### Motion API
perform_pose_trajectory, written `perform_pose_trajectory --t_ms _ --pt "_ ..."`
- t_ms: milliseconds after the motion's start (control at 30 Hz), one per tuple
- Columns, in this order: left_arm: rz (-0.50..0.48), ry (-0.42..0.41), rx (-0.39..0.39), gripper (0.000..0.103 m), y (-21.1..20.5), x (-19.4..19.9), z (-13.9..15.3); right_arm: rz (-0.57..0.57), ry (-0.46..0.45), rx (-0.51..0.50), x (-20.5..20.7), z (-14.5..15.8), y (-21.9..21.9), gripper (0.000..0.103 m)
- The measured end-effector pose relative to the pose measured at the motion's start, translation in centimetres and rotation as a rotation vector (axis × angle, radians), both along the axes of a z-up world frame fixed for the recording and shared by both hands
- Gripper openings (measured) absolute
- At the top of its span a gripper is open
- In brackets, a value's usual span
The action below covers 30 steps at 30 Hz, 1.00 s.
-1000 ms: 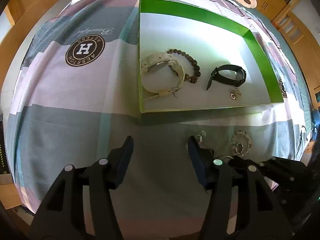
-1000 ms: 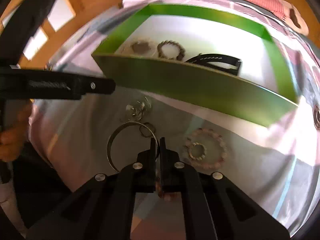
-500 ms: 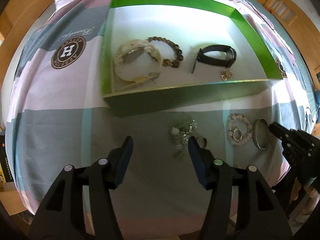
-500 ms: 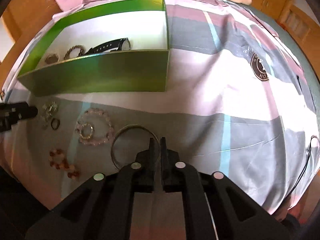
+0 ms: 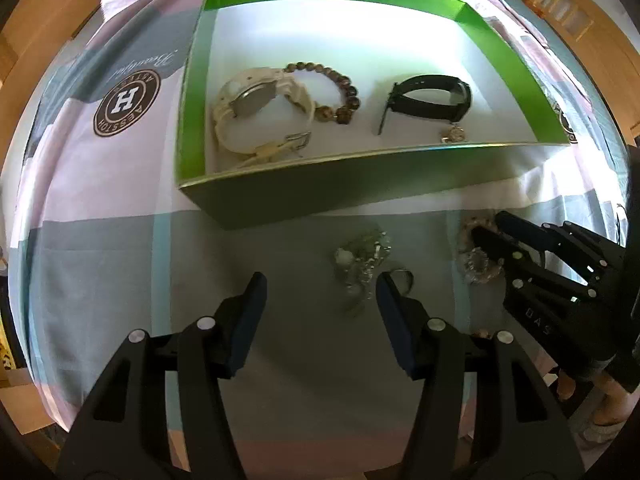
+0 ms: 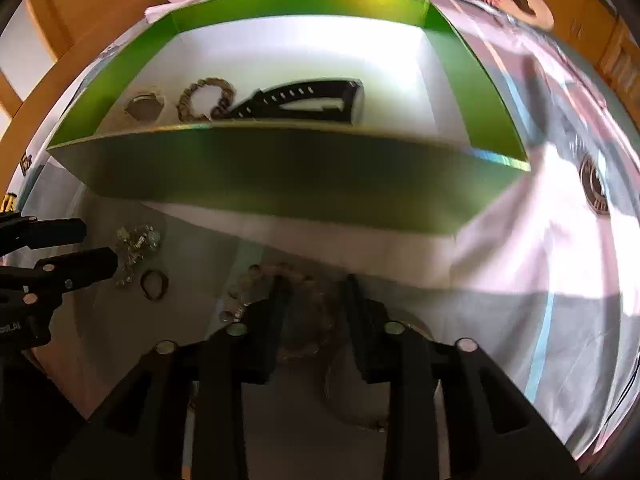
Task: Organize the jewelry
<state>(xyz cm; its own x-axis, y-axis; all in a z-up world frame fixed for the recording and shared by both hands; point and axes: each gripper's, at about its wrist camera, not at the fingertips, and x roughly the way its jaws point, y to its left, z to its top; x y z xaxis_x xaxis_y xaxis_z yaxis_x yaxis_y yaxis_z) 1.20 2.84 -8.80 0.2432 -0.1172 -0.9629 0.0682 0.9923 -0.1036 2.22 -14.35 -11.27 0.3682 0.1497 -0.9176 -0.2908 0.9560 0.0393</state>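
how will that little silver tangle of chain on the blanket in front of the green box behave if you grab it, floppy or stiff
Probably floppy: the silver chain cluster lies heaped in loose loops on the blanket, so it would likely sag and dangle from a pinch. It looks small and fine, so probably light, and thin links might slip through the open left gripper. Rolling seems unlikely.

I note a box (image 5: 500, 44) with bright green walls and a white floor. In it: 1 cream watch (image 5: 256, 108), 1 brown bead bracelet (image 5: 332, 88), 1 black watch (image 5: 432, 98). Bedsheet (image 5: 100, 256) shows grey, white and pink blocks, with a brown round logo (image 5: 126, 103).
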Motion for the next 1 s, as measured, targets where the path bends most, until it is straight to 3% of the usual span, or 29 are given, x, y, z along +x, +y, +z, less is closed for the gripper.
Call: perform_pose_trajectory --t_ms 233,367,533,600,667,767,800,900,1000 --pt "-0.041 -0.004 -0.014 0.057 -0.8 -0.4 0.4 -0.035 -0.038 0.142 -0.9 3.1 -2.3 0.008" --pt "-0.145 -0.014 -0.039 0.057 -2.7 -1.7 0.9 -0.069 -0.066 0.16 -1.2 4.8 -4.1 0.008" --pt "-0.288 -0.022 -0.046 0.057 -6.2 -3.8 1.1 -0.117 -0.068 0.133 -1.4 4.7 -5.7 0.008" --pt "-0.34 -0.012 -0.015 0.058 -7.7 -4.7 0.4 -0.163 -0.062 0.118 -1.4 4.4 -6.3 0.018" --pt "-0.37 0.002 0.021 0.058 -8.8 -5.2 -0.4 -0.22 -0.065 0.087 -1.2 4.0 -7.3 0.036" --pt "-0.39 0.01 0.061 0.06 -9.9 -5.5 -1.2 -0.251 -0.066 0.056 -1.2 3.7 -8.3 0.043" --pt "-0.388 0.006 0.06 0.058 -9.9 -5.5 -1.2 -0.255 -0.06 0.06 -1.1 3.6 -8.5 0.043" --pt "-0.343 0.011 0.053 0.025 -9.0 -4.2 -1.4 -0.269 -0.046 0.062 -1.3 3.1 -9.1 0.044" --pt "-0.277 0.03 0.001 0.01 -7.3 -3.3 -1.2 -0.267 -0.034 0.065 -1.5 2.7 -9.1 0.044"
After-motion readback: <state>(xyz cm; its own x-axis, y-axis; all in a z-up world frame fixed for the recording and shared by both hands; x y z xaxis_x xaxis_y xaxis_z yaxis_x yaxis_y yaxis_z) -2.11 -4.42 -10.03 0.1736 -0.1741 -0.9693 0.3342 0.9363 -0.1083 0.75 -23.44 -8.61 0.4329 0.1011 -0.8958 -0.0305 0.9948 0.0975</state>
